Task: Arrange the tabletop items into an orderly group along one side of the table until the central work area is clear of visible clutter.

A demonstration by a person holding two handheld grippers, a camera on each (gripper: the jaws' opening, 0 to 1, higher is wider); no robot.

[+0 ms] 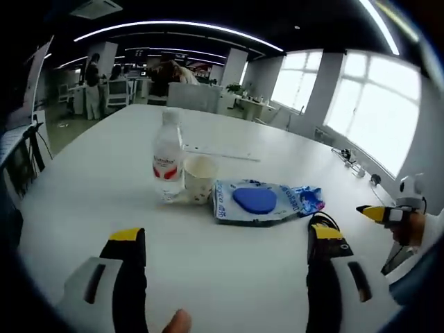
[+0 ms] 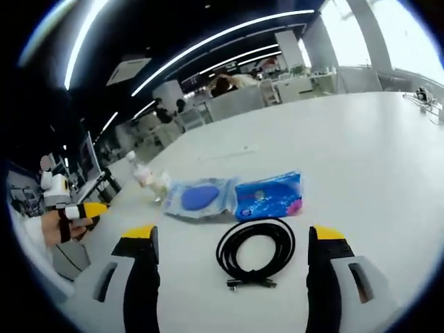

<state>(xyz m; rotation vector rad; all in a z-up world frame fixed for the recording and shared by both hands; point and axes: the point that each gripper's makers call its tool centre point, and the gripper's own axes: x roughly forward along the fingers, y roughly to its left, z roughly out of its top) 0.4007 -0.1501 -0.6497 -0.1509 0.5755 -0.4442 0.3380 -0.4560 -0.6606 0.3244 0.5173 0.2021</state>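
Sitting mid white table (image 1: 83, 187): 1 water bottle (image 1: 167, 161), 1 paper cup (image 1: 199, 178) touching it, 2 blue packets (image 2: 200, 198) (image 2: 269, 195), 1 black cable coil (image 2: 255, 251). Left gripper (image 1: 225, 250) & right gripper (image 2: 232, 250) both spread wide, empty.

Print on the bottle label (image 1: 165, 168) and blue packet (image 2: 268, 195) is too blurred to read.

On the table (image 1: 83, 180), bottle (image 1: 167, 164) touches cup (image 1: 199, 177); packets (image 1: 267, 201) beside them, probably cable (image 2: 255, 251) nearest
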